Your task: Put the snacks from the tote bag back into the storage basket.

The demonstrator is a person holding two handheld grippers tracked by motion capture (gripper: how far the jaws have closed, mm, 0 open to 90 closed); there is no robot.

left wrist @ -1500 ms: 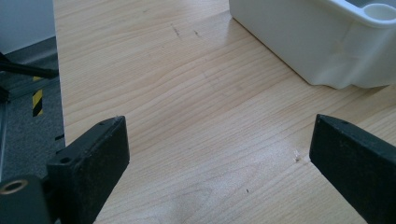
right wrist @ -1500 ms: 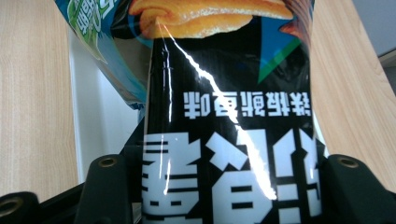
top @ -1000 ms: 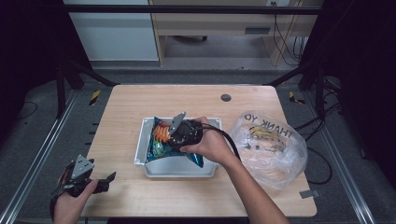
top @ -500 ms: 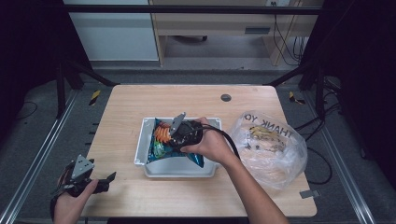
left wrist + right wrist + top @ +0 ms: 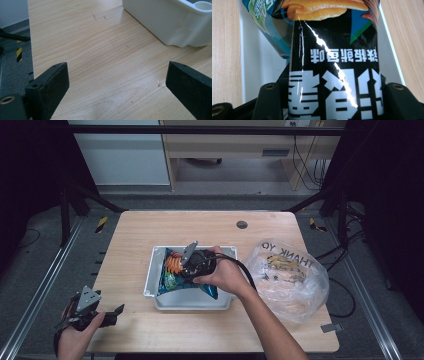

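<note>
A white bin (image 5: 152, 281) stands mid-table with snack bags in it. My right gripper (image 5: 186, 266) reaches into it from the right and is shut on a black snack bag (image 5: 334, 62) with white lettering, one jaw on each side. A blue-green bag (image 5: 269, 25) lies beside it in the bin, and a blue bag corner (image 5: 210, 291) shows under the hand. My left gripper (image 5: 118, 311) rests open at the table's front left, apart from the bin. Between its jaws (image 5: 117, 85) lies bare wood, and the bin's wall (image 5: 160, 22) is ahead to the right.
A clear plastic shopping bag (image 5: 290, 280) with items inside lies right of the bin. A small round grommet (image 5: 242, 224) sits near the table's far edge. Bare wood (image 5: 130, 240) spreads left of and behind the bin. Metal frame rails run along both sides.
</note>
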